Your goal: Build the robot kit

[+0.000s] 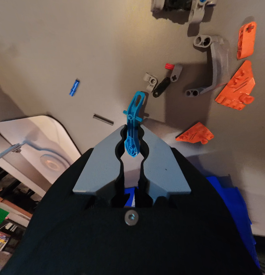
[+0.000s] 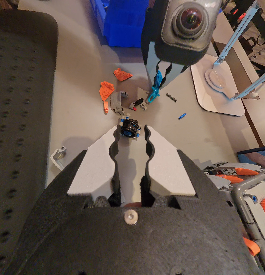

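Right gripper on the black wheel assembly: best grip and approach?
Probably across the black wheel assembly tread, coming straight ahead: it lies between the open right gripper's fingertips, blue hub facing the camera. Avoid the small grey-and-blue connectors at its corners.

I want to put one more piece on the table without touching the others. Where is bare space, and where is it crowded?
Bare table lies between the small blue pin and the right tongs, and also left of the orange panels, up to the dark perforated mat. It is crowded from the orange panels to the teal lever in the left tongs.
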Motion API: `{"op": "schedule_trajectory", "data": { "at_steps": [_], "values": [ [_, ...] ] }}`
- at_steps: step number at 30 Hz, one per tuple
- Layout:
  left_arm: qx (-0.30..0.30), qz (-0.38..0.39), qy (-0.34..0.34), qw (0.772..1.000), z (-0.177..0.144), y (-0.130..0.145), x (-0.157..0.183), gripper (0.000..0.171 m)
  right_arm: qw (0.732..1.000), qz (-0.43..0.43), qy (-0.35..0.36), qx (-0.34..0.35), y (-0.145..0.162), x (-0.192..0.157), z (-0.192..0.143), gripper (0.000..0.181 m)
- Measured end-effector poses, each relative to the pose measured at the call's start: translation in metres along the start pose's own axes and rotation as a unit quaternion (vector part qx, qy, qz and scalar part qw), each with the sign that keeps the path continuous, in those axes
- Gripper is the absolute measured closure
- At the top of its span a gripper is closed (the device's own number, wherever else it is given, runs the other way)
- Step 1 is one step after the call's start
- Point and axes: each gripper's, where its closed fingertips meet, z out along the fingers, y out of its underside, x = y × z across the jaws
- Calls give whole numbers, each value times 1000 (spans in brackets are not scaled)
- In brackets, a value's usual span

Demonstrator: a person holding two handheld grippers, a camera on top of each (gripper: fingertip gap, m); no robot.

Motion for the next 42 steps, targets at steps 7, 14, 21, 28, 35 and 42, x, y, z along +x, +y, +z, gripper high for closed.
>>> {"op": "schedule_trajectory", "data": {
  "at_steps": [7,14,21,28,35,42],
  "values": [
    [3,-11,18,1000,11,4,1,154,1000,8,6,-1,3,5,-1,150],
    [37,-46,-40,997,-27,5,-12,139,1000,9,22,13,-1,13,-10,149],
    [75,-82,-130,985,-87,-7,4,137,999,5,47,27,-6,23,-27,149],
    [158,-117,-165,966,-107,-56,51,136,997,14,74,25,-4,25,-57,143],
    [211,-157,-148,953,-61,-101,65,125,996,21,78,-42,32,-2,-58,138],
    [201,-135,-196,950,-30,-114,35,124,994,48,71,-62,63,-22,-57,138]
  ]
}}
